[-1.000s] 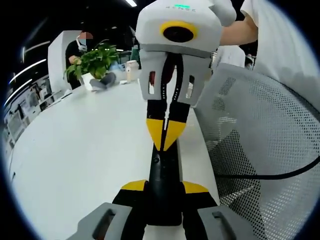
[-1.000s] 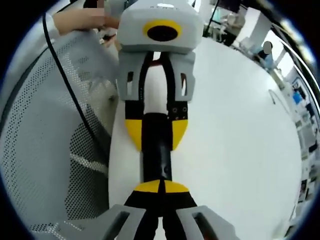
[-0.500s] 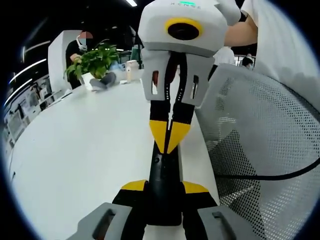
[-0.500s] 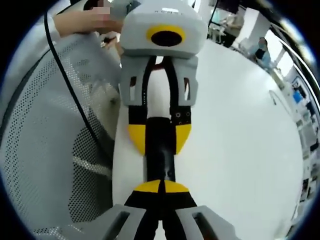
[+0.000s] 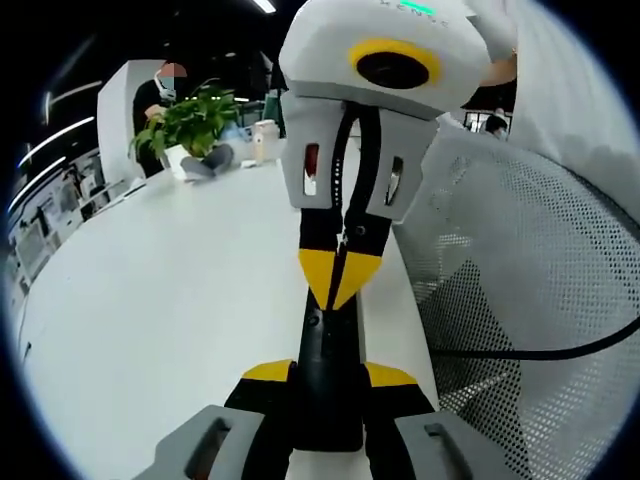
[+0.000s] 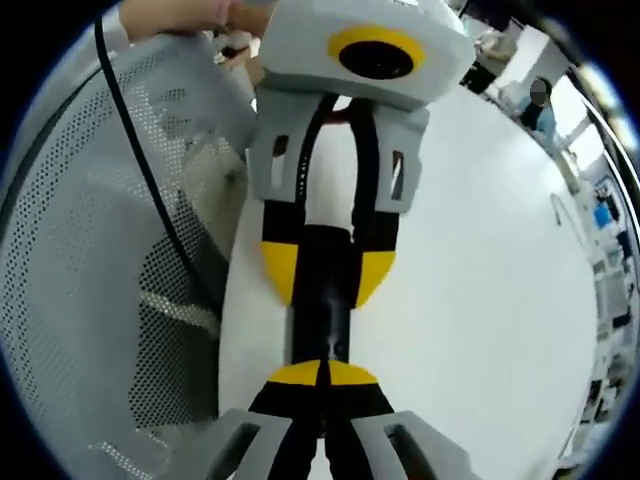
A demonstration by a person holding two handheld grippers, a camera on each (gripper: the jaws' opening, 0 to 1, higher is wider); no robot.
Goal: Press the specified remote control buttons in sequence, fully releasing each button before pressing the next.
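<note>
A black remote control (image 5: 325, 350) lies lengthwise between my left gripper's (image 5: 328, 373) yellow-tipped jaws, which are shut on its sides just above the white table. My right gripper (image 5: 337, 288) comes down from the top of the left gripper view, shut, its joined yellow tips against the remote's far upper face. In the right gripper view the right gripper (image 6: 322, 375) has its tips together on the remote (image 6: 322, 320). Beyond it the left gripper (image 6: 327, 272) clamps the remote's other end. The buttons under the tips are hidden.
The white table (image 5: 170, 280) stretches left and back to a potted plant (image 5: 190, 120), a small bottle (image 5: 264, 140) and a seated person (image 5: 160, 95). A mesh chair back (image 5: 520, 290) with a black cable (image 5: 540, 350) stands close on the right. A person's hand (image 6: 190, 15) holds the left gripper.
The right gripper's body has tilted closer to the left camera while its tips stay on the remote. The left gripper keeps its hold; the remote has not shifted.
</note>
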